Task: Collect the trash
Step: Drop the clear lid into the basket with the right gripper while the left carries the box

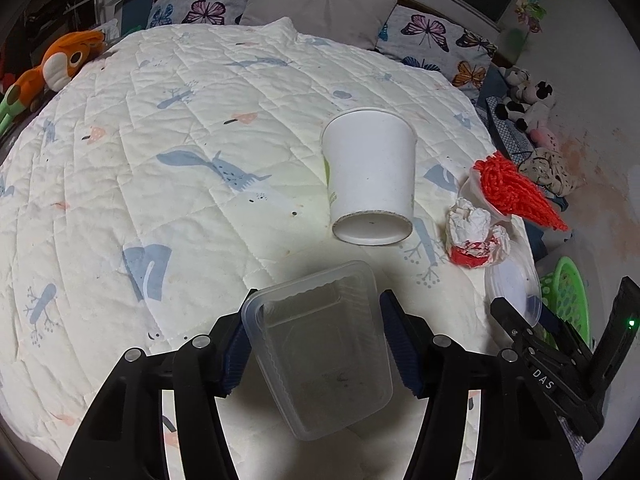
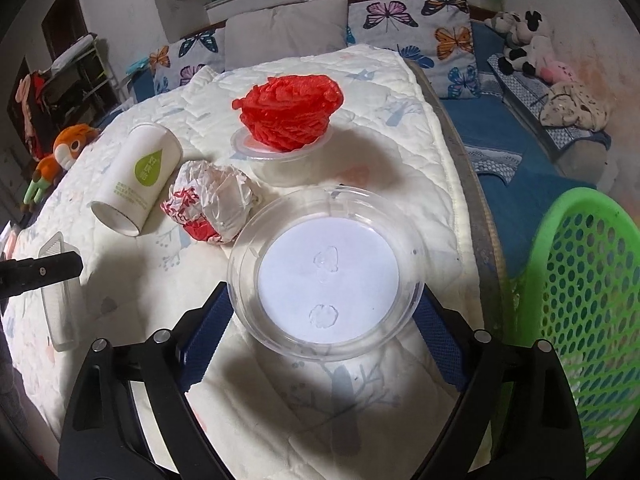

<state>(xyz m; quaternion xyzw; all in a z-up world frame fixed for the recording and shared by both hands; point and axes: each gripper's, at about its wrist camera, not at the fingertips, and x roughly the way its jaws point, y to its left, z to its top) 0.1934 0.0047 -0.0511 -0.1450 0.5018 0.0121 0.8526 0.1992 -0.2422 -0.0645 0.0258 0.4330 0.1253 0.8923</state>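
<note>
Left gripper spread around a clear rectangular tub, blue pads beside its long walls — contact on either side not certain. Right gripper likewise spread, flanking a round clear lid lying flat on the quilt, pads seemingly just short of the rim. Green mesh basket off the bed's right edge, presumably where the trash belongs. Farther up the quilt: white paper cup on its side, red netting piled on a small clear container, crumpled wrapper between cup and lid. Risks, as a guess — thin tub walls buckling and popping free under a hard squeeze; shallow lid rim slipping out or tipping; soft quilt snagging a pad. Hard to judge: tub's near end cut off behind the fingers, its contents only faint smudges; lid's transparency blurring its edge; basket's inside mostly out of view.
</note>
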